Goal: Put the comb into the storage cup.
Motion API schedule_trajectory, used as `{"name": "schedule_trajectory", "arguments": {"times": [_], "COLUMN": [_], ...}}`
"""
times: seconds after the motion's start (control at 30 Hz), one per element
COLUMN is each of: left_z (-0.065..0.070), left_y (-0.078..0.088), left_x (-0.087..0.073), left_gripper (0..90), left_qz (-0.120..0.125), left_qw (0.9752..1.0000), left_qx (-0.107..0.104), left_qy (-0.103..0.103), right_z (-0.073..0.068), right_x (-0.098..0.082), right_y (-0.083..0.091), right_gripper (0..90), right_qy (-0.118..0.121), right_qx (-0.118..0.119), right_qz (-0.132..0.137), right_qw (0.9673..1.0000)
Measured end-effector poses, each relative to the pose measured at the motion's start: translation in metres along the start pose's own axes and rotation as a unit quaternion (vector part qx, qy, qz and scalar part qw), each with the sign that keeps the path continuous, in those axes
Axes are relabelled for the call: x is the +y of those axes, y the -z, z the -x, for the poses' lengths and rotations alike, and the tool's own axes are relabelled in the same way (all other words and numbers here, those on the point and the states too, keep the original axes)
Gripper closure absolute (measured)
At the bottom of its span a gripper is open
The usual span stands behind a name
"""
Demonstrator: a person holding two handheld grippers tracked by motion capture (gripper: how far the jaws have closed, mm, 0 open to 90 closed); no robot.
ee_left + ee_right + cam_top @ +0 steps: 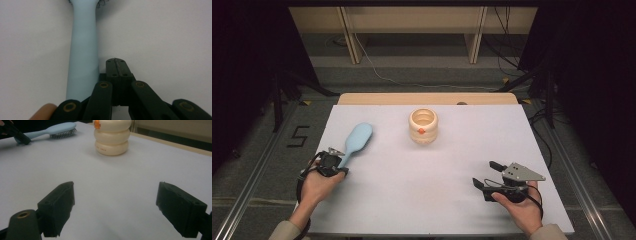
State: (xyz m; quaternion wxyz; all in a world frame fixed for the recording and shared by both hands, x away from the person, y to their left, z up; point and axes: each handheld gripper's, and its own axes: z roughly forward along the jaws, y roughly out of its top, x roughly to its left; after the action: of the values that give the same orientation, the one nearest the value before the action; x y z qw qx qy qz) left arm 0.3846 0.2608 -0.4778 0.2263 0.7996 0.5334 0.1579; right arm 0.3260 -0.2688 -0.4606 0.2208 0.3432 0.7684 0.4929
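Observation:
A light blue hairbrush (357,140) lies bristles-down on the left of the white table (432,200), its handle pointing toward the person. My left gripper (341,167) rests at the end of that handle. In the left gripper view its jaws (116,63) are pressed together with nothing between them, and the brush handle (83,50) runs just to their left. My right gripper (484,173) sits low at the front right with its jaws (115,200) wide open over bare table. The hairbrush (58,128) is far off at the upper left of the right gripper view.
A cream, ringed container (423,126) with an orange spot on its side stands upright near the middle back of the table; it is also ahead of the right gripper as the container (112,137). Cables and wooden furniture legs are on the floor beyond the table's far edge.

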Motion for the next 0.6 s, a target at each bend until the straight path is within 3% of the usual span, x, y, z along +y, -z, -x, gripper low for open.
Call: {"name": "schedule_trajectory", "arguments": {"times": [0.23, 0.43, 0.6], "left_z": [-0.0002, -0.0079, -0.0085], "left_y": [-0.0002, -0.0001, -0.0002], "left_x": [0.0008, -0.0005, -0.0006], "left_gripper": [89.7, 89.6, 88.5], "left_qz": [-0.003, 0.001, 0.002], "left_qw": [1.0000, 0.9999, 1.0000], "left_qx": [0.007, 0.004, 0.006], "left_qy": [-0.006, 0.009, 0.006], "right_z": [0.0000, 0.0002, 0.0002], "right_x": [-0.0001, -0.0005, -0.0003], "right_y": [-0.0003, -0.0007, -0.0009], "right_gripper": [16.0, 16.0, 16.0], "right_qy": [0.000, -0.002, -0.001], "right_qx": [0.000, 0.002, 0.003], "right_qz": [0.000, 0.000, 0.000], "right_qw": [1.0000, 1.0000, 1.0000]}}
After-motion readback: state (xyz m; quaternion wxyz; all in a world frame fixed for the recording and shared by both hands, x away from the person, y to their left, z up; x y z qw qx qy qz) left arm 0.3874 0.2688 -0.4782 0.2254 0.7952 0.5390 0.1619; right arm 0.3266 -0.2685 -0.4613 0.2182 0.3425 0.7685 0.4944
